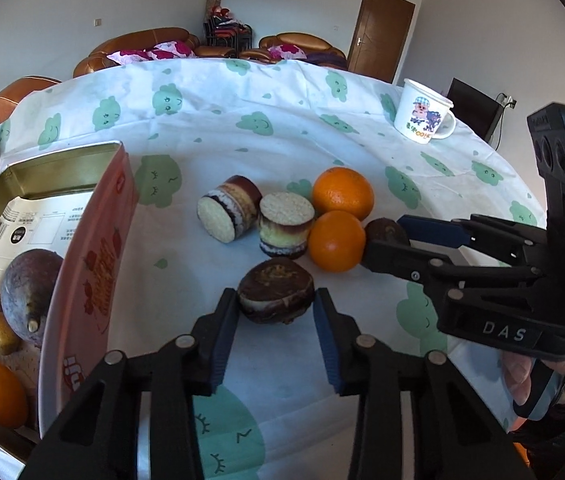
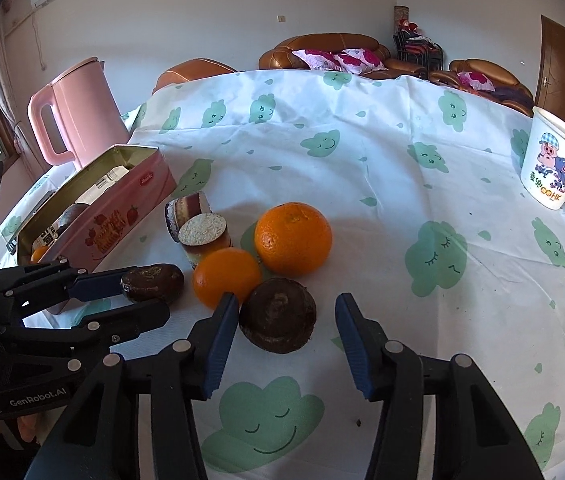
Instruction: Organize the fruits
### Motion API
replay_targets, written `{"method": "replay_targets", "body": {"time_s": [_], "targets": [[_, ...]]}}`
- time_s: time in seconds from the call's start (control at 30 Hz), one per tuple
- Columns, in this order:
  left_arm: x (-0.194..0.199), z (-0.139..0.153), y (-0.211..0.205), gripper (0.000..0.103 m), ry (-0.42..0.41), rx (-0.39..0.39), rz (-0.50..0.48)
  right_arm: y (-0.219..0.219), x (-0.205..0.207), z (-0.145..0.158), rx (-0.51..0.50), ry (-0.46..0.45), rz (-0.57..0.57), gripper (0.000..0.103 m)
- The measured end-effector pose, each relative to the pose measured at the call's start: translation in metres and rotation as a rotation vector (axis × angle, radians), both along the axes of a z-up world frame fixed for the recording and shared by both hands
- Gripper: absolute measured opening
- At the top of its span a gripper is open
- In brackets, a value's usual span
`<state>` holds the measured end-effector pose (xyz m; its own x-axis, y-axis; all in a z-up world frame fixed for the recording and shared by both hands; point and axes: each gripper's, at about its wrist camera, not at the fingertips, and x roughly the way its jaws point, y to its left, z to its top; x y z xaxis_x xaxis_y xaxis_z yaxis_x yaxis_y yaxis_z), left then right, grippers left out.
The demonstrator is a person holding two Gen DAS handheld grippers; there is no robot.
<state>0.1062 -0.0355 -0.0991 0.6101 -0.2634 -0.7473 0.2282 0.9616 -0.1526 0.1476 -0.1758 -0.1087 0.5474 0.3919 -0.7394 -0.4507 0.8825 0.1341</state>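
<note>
White cloth with green smiling clouds [image 1: 242, 100] is spread over the table, and brown sofas [image 1: 142, 44] and a brown door [image 1: 382, 32] are seen behind it. An open pink tin [image 1: 94, 240] is stood at the table's left edge. Right of the tin, two layered cake rolls [image 1: 228, 208], a large orange [image 2: 292, 238] and a small orange [image 2: 226, 276] are clustered. Nearest the tin, a dark chocolate cake [image 1: 276, 296] is clamped between the pads of the left gripper [image 1: 276, 312]. Further right, a dark round fruit [image 2: 278, 314] is straddled by the right gripper [image 2: 288, 320], whose jaws are parted, with only one pad touching. A purple fruit [image 1: 28, 292] inside the tin is shown clearly only by the left wrist view; a pink kettle [image 2: 78, 108] behind the tin is shown whole only by the right. A cartoon mug [image 2: 558, 164] is stood far right of the tin.
</note>
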Motion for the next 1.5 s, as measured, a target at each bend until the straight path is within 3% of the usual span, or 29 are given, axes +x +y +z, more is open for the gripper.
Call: {"method": "replay_targets", "body": {"time_s": [0.07,0.8,1.5], "targets": [[-0.002,0.0,-0.001,0.04,-0.007,-0.002,-0.002,0.003,0.0,-0.001,-0.006,0.004,0.012,0.04],[-0.035,0.022,0.008,0.04,-0.237,-0.004,0.102,-0.011,-0.028,0.028,0.08,-0.202,0.011,0.04],[-0.053,0.03,0.009,0.04,-0.355,0.026,0.153,-0.024,-0.045,0.04,0.14,-0.316,-0.013,0.04]]}}
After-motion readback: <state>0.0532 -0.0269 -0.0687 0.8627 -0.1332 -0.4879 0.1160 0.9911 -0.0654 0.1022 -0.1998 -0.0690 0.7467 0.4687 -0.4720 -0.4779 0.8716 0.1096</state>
